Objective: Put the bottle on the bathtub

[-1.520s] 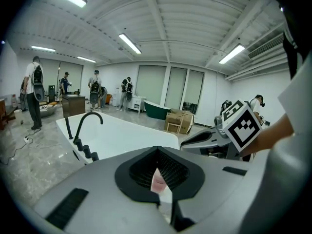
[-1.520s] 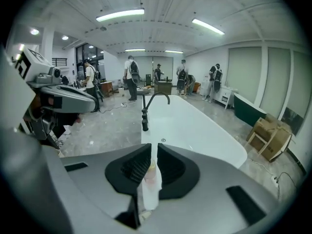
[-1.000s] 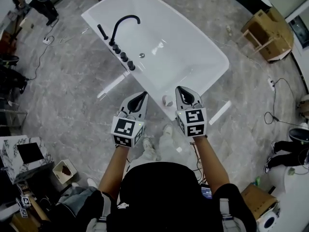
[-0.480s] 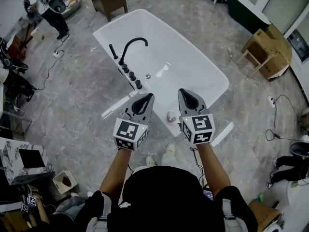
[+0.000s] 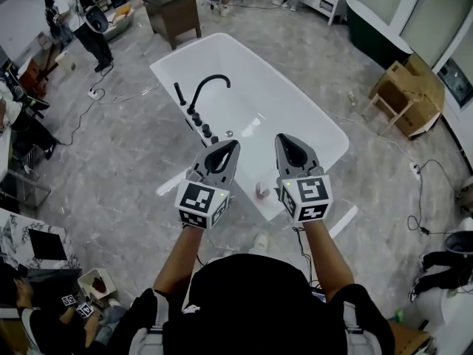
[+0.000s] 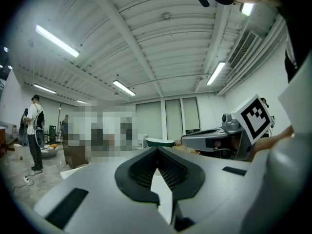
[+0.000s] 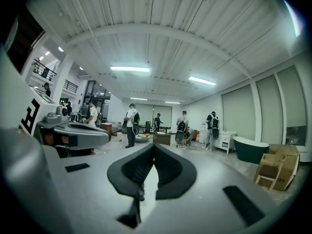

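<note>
A white bathtub point(image 5: 310, 120) stands on the grey marble floor in the head view, with a black curved faucet point(image 5: 209, 84) on its left rim. A small pale bottle point(image 5: 261, 191) stands on the tub's near corner rim, between my two grippers and below their tips. My left gripper point(image 5: 235, 144) and right gripper point(image 5: 279, 137) hover side by side over the tub's near end, both shut and empty. The left gripper view shows my left gripper point(image 6: 157, 149) with its jaws meeting, and the right gripper view shows the same for my right gripper point(image 7: 154, 146). Both look level across the room, and neither shows the bottle.
A row of black knobs point(image 5: 202, 128) runs along the tub's left rim. A brown cabinet point(image 5: 171, 9) stands behind the tub, a dark green tub point(image 5: 377, 39) and a wooden crate point(image 5: 410, 87) to the right. People point(image 5: 81, 13) stand at the far left. Cables point(image 5: 421, 198) lie on the floor.
The head view has tipped up, so the tub sits lower in frame and more of the room shows. Both grippers stay shut in front of me, and the bottle keeps its place on the rim.
</note>
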A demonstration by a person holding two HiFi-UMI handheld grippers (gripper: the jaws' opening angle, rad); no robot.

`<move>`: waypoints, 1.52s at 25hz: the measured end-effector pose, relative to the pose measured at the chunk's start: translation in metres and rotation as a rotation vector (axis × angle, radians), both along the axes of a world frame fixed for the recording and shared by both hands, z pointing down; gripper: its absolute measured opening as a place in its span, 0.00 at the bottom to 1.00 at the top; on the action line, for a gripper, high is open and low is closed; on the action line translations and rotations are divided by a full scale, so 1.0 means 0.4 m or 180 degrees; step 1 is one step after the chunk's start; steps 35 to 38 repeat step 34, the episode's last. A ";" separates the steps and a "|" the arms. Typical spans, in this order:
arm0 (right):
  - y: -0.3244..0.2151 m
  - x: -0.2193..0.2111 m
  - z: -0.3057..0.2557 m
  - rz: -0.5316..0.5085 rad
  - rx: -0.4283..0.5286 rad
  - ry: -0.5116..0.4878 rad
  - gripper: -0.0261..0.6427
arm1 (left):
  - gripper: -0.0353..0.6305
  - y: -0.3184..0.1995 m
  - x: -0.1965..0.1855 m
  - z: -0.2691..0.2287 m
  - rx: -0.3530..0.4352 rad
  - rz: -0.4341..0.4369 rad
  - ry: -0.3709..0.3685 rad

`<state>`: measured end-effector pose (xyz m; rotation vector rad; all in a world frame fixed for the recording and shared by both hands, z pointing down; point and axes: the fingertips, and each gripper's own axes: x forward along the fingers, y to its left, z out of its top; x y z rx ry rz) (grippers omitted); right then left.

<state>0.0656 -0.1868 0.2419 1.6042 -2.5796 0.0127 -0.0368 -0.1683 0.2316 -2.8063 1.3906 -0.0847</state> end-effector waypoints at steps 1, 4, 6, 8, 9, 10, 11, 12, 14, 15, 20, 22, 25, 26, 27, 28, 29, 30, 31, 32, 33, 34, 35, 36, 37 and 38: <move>0.002 0.000 -0.007 0.0000 0.0023 -0.0013 0.07 | 0.07 0.002 0.001 -0.006 0.0018 0.0003 -0.0003; 0.005 0.002 -0.021 0.0003 0.0069 -0.0042 0.07 | 0.07 0.007 -0.001 -0.020 0.0061 -0.0005 -0.0013; 0.007 0.003 -0.028 -0.0002 0.0079 -0.0056 0.07 | 0.07 0.009 -0.003 -0.029 0.0077 -0.0026 -0.0012; 0.010 0.002 -0.032 -0.0009 0.0085 -0.0062 0.07 | 0.07 0.012 -0.003 -0.035 0.0083 -0.0037 -0.0013; 0.010 0.001 -0.033 -0.0014 0.0088 -0.0064 0.07 | 0.07 0.013 -0.002 -0.036 0.0087 -0.0036 -0.0017; 0.011 0.000 -0.034 -0.0018 0.0092 -0.0064 0.07 | 0.07 0.014 -0.002 -0.037 0.0092 -0.0035 -0.0024; 0.012 -0.002 -0.035 -0.0022 0.0096 -0.0061 0.07 | 0.07 0.015 -0.001 -0.037 0.0097 -0.0033 -0.0030; 0.013 -0.003 -0.034 -0.0024 0.0099 -0.0057 0.07 | 0.07 0.017 -0.001 -0.037 0.0103 -0.0032 -0.0031; 0.016 -0.002 -0.034 -0.0024 0.0099 -0.0063 0.07 | 0.07 0.022 0.000 -0.039 0.0119 -0.0035 -0.0027; 0.017 -0.002 -0.034 -0.0022 0.0095 -0.0079 0.07 | 0.07 0.022 -0.001 -0.042 0.0129 -0.0038 -0.0022; 0.013 0.003 -0.033 -0.0018 0.0063 -0.0182 0.07 | 0.07 0.018 -0.002 -0.047 0.0141 -0.0045 -0.0012; 0.014 -0.001 -0.029 -0.0019 0.0062 -0.0172 0.07 | 0.07 0.018 -0.005 -0.044 0.0139 -0.0049 -0.0006; 0.016 -0.006 -0.025 -0.0015 0.0060 -0.0160 0.07 | 0.07 0.019 -0.009 -0.041 0.0137 -0.0049 -0.0003; 0.015 -0.006 -0.026 -0.0014 0.0059 -0.0156 0.07 | 0.07 0.018 -0.010 -0.042 0.0138 -0.0050 0.0000; 0.014 -0.007 -0.026 -0.0014 0.0059 -0.0154 0.07 | 0.07 0.017 -0.011 -0.043 0.0138 -0.0053 0.0002; 0.013 -0.007 -0.026 -0.0014 0.0059 -0.0151 0.07 | 0.07 0.015 -0.012 -0.042 0.0136 -0.0056 0.0001; 0.011 -0.006 -0.024 -0.0014 0.0057 -0.0148 0.07 | 0.07 0.014 -0.012 -0.040 0.0132 -0.0060 -0.0001; 0.010 -0.004 -0.021 -0.0013 0.0054 -0.0147 0.07 | 0.07 0.012 -0.012 -0.038 0.0127 -0.0064 -0.0005; 0.009 -0.003 -0.019 -0.0010 0.0050 -0.0147 0.07 | 0.07 0.011 -0.012 -0.035 0.0123 -0.0068 -0.0007; 0.008 -0.002 -0.017 -0.0009 0.0047 -0.0147 0.07 | 0.07 0.010 -0.012 -0.033 0.0120 -0.0071 -0.0009; 0.007 -0.001 -0.015 -0.0007 0.0045 -0.0147 0.07 | 0.07 0.008 -0.013 -0.032 0.0120 -0.0074 -0.0010; 0.005 0.000 -0.014 -0.0006 0.0044 -0.0147 0.07 | 0.07 0.007 -0.013 -0.031 0.0119 -0.0076 -0.0010; 0.005 0.000 -0.014 -0.0006 0.0044 -0.0147 0.07 | 0.07 0.007 -0.013 -0.031 0.0119 -0.0076 -0.0010; 0.005 0.000 -0.014 -0.0006 0.0044 -0.0147 0.07 | 0.07 0.007 -0.013 -0.031 0.0119 -0.0076 -0.0010; 0.005 0.000 -0.014 -0.0006 0.0044 -0.0147 0.07 | 0.07 0.007 -0.013 -0.031 0.0119 -0.0076 -0.0010; 0.005 0.000 -0.014 -0.0006 0.0044 -0.0147 0.07 | 0.07 0.007 -0.013 -0.031 0.0119 -0.0076 -0.0010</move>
